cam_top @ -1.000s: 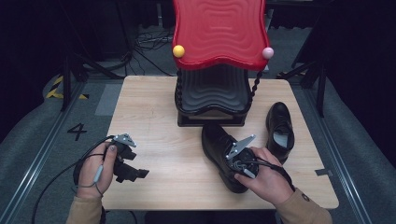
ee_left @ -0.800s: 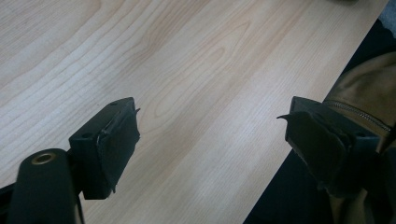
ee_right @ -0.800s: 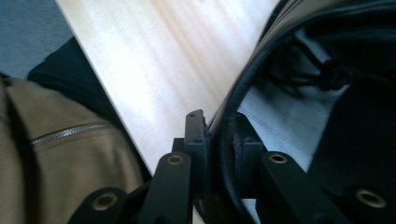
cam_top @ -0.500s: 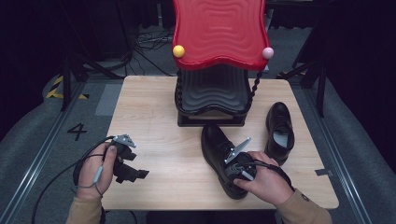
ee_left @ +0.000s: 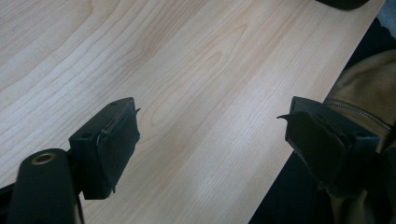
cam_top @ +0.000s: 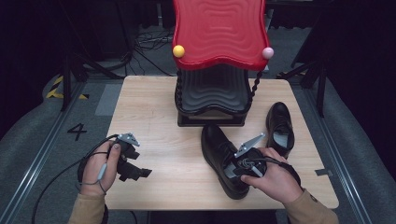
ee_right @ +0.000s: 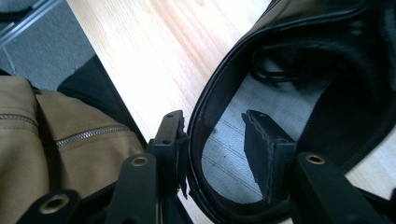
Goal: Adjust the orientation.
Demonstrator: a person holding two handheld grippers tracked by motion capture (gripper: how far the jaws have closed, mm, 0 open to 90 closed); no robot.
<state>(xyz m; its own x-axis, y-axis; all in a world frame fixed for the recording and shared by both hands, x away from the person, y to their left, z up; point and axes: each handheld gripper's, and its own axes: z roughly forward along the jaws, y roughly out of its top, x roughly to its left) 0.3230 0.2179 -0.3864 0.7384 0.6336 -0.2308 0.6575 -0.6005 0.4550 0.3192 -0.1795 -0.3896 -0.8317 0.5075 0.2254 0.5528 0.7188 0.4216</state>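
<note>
- The light wooden table (cam_top: 154,116) carries everything; at its twelve o'clock edge stands the tall red wavy-topped stand on a black ribbed base (cam_top: 212,93), not involved in the work.
- The task's thing, the black leather lace-up shoe (cam_top: 219,151), lies at about five o'clock from the stand, toe toward the stand and heel toward the person. Its mate, a second black leather shoe (cam_top: 279,125), sits well apart at three o'clock of it.
- The right gripper (ee_right: 215,149) straddles the heel collar of the near shoe: one jaw outside the leather wall, the other inside over the grey insole (ee_right: 233,154). Its jaws have just been opening; the outer pad sits against the leather while the inner pad stands clear, so the shoe is let go, not clamped.
- The left gripper (ee_left: 210,135) rests at the table's seven o'clock corner, jaws spread wide over bare wood, nothing between them.
- Judged step: a release, with the shoe set down on the table.
- The next move seems to call for lifting the right gripper straight up so the inner jaw clears the collar without dragging the shoe.
</note>
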